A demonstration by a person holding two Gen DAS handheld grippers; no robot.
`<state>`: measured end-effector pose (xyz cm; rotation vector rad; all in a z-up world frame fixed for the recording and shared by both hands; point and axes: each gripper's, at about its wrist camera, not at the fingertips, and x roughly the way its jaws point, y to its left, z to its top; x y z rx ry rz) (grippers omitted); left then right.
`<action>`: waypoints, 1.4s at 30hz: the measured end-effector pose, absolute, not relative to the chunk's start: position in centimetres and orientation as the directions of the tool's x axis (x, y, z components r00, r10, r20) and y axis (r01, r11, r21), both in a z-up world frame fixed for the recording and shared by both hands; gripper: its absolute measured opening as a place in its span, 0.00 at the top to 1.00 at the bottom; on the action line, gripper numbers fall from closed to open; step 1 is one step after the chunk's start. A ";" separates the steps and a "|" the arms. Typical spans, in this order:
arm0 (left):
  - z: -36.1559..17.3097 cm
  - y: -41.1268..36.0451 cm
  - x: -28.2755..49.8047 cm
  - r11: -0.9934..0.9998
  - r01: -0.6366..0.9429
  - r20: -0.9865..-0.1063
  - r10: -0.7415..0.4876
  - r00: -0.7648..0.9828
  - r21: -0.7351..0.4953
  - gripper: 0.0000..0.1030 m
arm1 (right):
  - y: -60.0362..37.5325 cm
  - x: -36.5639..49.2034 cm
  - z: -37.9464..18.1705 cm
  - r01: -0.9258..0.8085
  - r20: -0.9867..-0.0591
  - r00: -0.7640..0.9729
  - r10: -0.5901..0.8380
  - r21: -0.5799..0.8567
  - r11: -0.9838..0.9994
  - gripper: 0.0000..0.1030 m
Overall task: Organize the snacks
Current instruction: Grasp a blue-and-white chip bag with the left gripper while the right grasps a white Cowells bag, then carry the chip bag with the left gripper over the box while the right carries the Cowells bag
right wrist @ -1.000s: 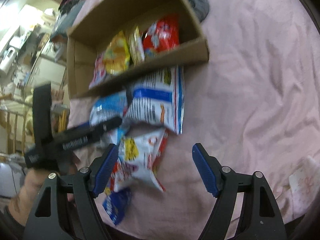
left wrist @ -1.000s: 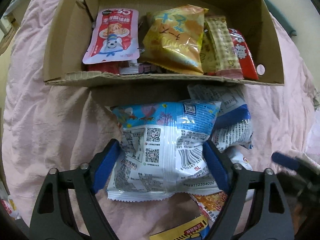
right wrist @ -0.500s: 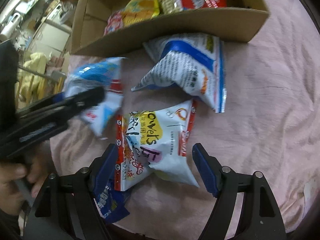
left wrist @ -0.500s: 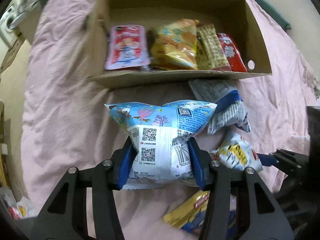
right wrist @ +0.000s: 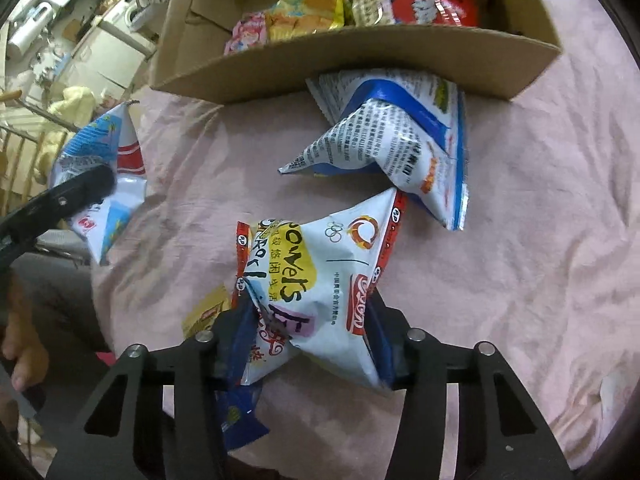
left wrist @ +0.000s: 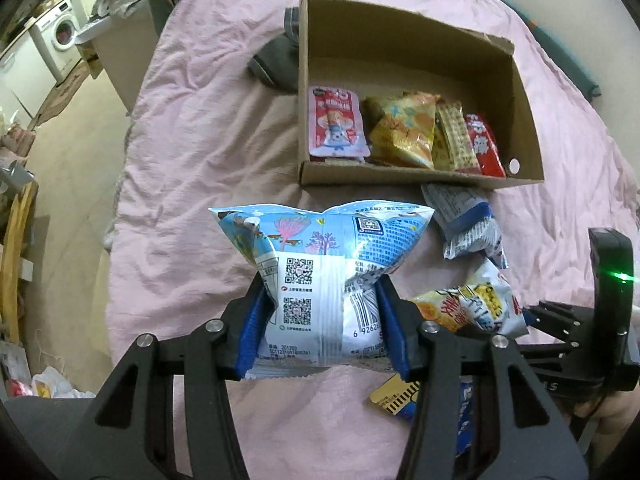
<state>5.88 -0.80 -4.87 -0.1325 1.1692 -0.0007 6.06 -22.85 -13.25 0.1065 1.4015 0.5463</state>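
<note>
Left wrist view: the left tool (left wrist: 326, 320) is clamped on a light blue snack bag (left wrist: 320, 272), blue pads pressing both sides so the bag pinches at the waist and puffs out above; the bag is up off the pink bedsheet (left wrist: 192, 152). Beyond it sits a cardboard box (left wrist: 420, 178) on the bed, holding a pink pouch (left wrist: 336, 124), a yellow bag (left wrist: 404, 130), a tan packet (left wrist: 454, 140) and a red bag (left wrist: 486, 146) lined up along its near wall. A blue-and-white bag (left wrist: 466, 224) lies just in front of the box. At right, part of the right tool (left wrist: 560, 324) shows beside a white-and-yellow bag (left wrist: 468, 304). Right wrist view: the right tool (right wrist: 308, 340) grips the white-and-yellow bag (right wrist: 320, 280) at its lower end, the bag crumpled between the pads. The blue-and-white bag (right wrist: 392, 140) lies on the sheet, touching the box (right wrist: 360, 64). A dark blue packet (right wrist: 240, 412) lies under the tool. Far left, the light blue bag (right wrist: 100, 184) is held in the left tool (right wrist: 60, 204).
</note>
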 end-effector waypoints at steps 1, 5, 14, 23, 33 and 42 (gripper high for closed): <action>-4.7 -1.1 6.0 0.993 -0.066 -0.915 -0.064 0.398 -0.099 0.54 | -23.4 5.8 -12.7 -0.295 -0.893 0.067 0.446 0.409 0.863 0.50; -3.4 -1.6 6.2 0.994 -0.064 -0.904 -0.051 0.424 -0.086 0.54 | -25.3 5.2 -10.6 -0.293 -0.848 0.097 0.521 0.476 0.829 0.50; -1.0 -2.7 8.3 0.996 -0.048 -0.868 -0.045 0.494 -0.079 0.54 | -27.1 5.7 -5.4 -0.333 -0.739 0.307 0.600 0.507 0.795 0.50; 0.0 -3.4 11.9 0.997 -0.022 -0.847 -0.049 0.529 -0.071 0.54 | -28.2 8.1 -2.6 -0.300 -0.666 0.490 0.563 0.478 0.826 0.50; -0.7 -3.4 15.5 0.998 0.019 -0.826 -0.059 0.561 -0.059 0.54 | -28.8 13.3 -2.2 -0.230 -0.674 0.565 0.476 0.426 0.875 0.50; -0.7 -3.3 18.5 0.997 0.026 -0.801 -0.069 0.594 -0.067 0.54 | -27.5 17.9 -3.1 -0.239 -0.706 0.537 0.462 0.398 0.886 0.50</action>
